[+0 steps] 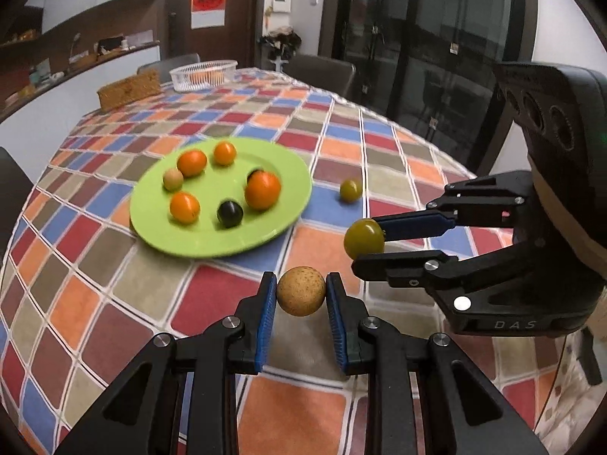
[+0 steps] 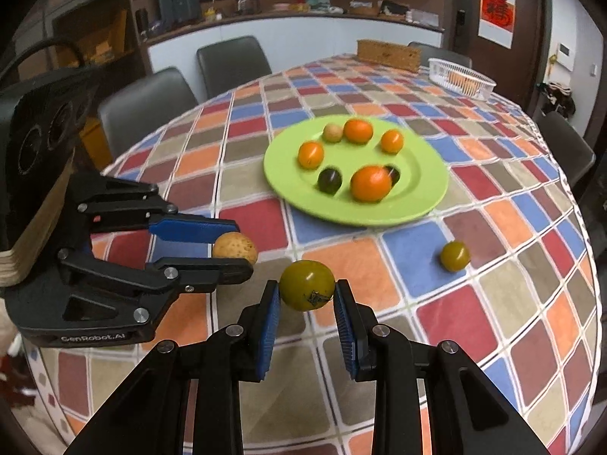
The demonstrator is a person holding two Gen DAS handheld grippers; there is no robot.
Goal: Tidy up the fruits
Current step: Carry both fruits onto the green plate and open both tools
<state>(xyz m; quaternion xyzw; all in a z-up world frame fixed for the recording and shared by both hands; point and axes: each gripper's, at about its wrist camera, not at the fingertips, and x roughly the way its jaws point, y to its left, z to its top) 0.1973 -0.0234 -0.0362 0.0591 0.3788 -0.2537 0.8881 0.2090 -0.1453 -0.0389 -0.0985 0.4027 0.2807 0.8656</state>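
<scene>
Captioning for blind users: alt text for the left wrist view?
Left gripper holds a tan fruit above a checkered tablecloth; right gripper holds a green fruit near a green plate of fruit.

"DAS" on right hand-held gripper [image 1: 370, 244], "GenRobot.AI" on left hand-held gripper [image 2: 237, 252]

A: Left wrist view? Low over the checkered table [image 1: 341, 121], close, facing the green plate [image 1: 189, 242]; right gripper [image 1: 360, 244] enters from the right.

B: Right wrist view mirrors it: left gripper [image 2: 242, 252] at left. Both share plate [image 2: 417, 204], white basket [image 2: 463, 79].
</scene>
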